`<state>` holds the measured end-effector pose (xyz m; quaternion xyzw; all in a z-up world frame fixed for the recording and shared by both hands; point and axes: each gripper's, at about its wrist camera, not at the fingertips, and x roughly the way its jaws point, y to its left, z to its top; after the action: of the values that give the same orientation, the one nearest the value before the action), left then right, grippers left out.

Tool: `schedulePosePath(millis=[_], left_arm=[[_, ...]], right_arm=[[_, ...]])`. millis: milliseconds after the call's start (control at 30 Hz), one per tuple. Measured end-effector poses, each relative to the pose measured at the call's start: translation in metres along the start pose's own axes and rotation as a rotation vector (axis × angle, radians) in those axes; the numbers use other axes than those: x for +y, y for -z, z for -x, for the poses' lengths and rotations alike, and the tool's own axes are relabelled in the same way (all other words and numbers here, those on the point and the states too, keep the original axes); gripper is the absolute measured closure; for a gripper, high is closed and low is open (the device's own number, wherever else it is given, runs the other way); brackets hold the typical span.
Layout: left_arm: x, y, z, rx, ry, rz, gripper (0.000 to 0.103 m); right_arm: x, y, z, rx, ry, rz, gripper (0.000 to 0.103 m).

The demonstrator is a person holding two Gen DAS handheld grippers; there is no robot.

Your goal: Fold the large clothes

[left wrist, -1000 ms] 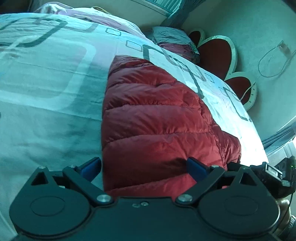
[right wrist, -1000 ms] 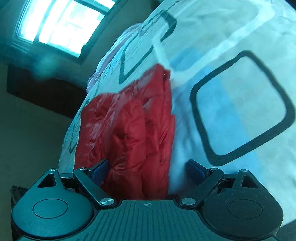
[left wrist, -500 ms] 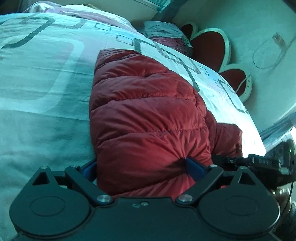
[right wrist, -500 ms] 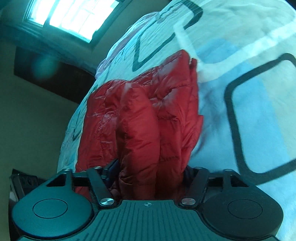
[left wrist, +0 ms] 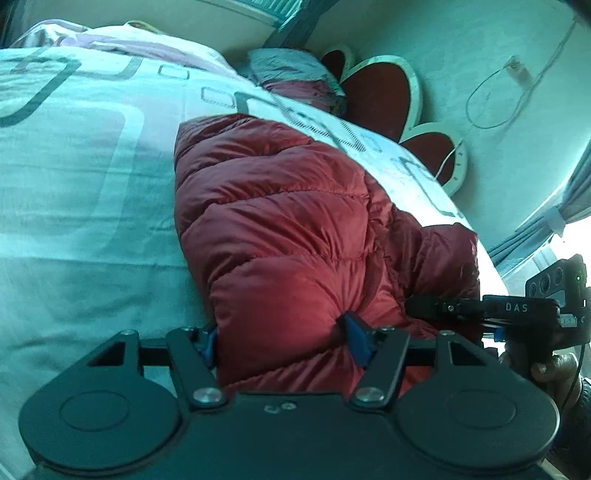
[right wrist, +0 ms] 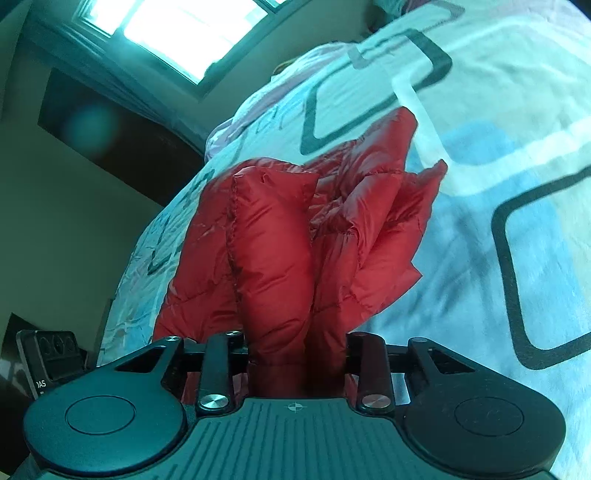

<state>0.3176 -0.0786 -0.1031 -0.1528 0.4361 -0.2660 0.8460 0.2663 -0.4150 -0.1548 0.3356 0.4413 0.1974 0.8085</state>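
A red quilted puffer jacket [left wrist: 280,221] lies bunched on a bed with a white and blue patterned cover [left wrist: 81,192]. My left gripper [left wrist: 282,339] is shut on the jacket's near edge, its blue pads pressing into the padding. My right gripper [right wrist: 295,354] is shut on a thick fold of the same jacket [right wrist: 273,254], which stands up between its jaws. The right gripper also shows at the right of the left wrist view [left wrist: 480,308], clamped on the jacket's other end.
A flower-shaped red and white headboard [left wrist: 384,96] stands against the wall, with a cable [left wrist: 495,92] hanging beside it. A grey and maroon pillow [left wrist: 299,79] lies at the bed's far end. A window [right wrist: 192,33] and a dark cabinet [right wrist: 110,136] show in the right wrist view.
Both grippers have closed onto the jacket, the right one earlier and tighter. The jacket's near edge has bunched up and lifted between the jaws.
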Motion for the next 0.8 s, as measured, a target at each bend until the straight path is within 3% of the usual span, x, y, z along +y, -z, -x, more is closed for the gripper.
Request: schedulePosePath(millis=[200, 433, 667, 800], left_arm=[[0.002, -0.006, 0.021, -0.042, 0.03, -0.024, 0.042], [0.006, -0.018, 0.045, -0.106, 0.033, -0.043, 0.042], [0.021, -0.018, 0.043, -0.156, 0.006, -0.038, 0.042], [0.053, -0.026, 0.066, -0.171, -0.011, -0.023, 0.042]], right_arm=[[0.018, 0.004, 0.012, -0.038, -0.007, 0.038, 0.072], [0.071, -0.008, 0.005, -0.076, -0.031, 0.107, 0.072], [0.124, -0.016, -0.037, -0.076, -0.065, 0.166, 0.072], [0.154, -0.015, -0.075, -0.06, -0.083, 0.184, 0.072]])
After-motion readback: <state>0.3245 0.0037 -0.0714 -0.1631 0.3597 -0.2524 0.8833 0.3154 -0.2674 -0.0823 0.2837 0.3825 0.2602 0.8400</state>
